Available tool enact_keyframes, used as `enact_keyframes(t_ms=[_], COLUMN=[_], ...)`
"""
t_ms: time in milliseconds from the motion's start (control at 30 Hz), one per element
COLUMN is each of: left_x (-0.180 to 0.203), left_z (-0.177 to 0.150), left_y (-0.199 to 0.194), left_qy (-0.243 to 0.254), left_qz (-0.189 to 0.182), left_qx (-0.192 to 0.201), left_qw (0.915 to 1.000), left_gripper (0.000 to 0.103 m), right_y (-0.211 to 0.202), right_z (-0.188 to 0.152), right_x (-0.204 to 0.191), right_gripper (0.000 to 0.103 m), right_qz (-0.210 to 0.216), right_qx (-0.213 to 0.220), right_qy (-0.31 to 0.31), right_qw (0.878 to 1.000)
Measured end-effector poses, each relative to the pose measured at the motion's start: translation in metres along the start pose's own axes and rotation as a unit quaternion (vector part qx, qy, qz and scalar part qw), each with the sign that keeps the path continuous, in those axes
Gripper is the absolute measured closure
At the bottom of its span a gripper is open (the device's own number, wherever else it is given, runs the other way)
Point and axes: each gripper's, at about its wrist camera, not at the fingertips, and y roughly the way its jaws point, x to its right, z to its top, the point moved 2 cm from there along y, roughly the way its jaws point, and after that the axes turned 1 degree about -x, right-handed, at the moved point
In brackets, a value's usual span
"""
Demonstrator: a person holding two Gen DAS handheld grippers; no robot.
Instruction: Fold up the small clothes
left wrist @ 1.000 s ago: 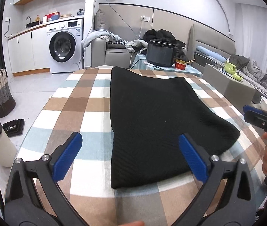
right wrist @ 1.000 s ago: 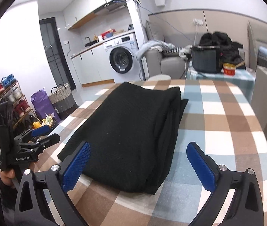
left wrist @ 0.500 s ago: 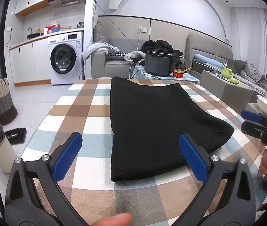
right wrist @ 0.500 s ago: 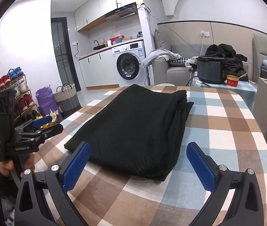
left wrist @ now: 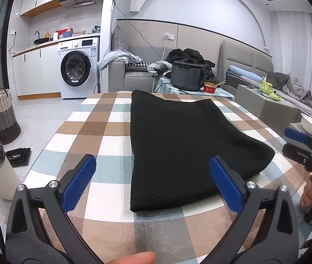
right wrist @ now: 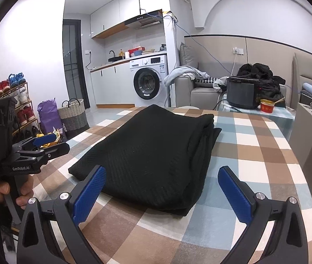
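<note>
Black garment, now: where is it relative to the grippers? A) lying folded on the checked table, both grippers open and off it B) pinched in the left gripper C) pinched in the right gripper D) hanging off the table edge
A: the garment lies flat and folded on the table, while the left gripper and right gripper both stand wide open with nothing between their fingers.

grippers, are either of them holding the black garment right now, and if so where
Nothing is held. The left gripper and the right gripper are both open, short of the folded black garment, which lies on the checked table.
</note>
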Motion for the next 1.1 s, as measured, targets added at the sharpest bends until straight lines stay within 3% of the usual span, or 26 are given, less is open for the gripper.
enact_keyframes(t_ms=[1100], left_x=[0.0007], left_z=[0.0012], left_y=[-0.0003], left_qy=[0.009], left_qz=[0.0], left_qx=[0.007], left_qw=[0.9999], left_gripper=[0.001], right_y=[-0.0065], right_z=[-0.0027], right_x=[-0.0013], right_gripper=[0.0], right_qz=[0.003], right_qx=[0.013], right_qy=[-0.002], right_qw=[1.0])
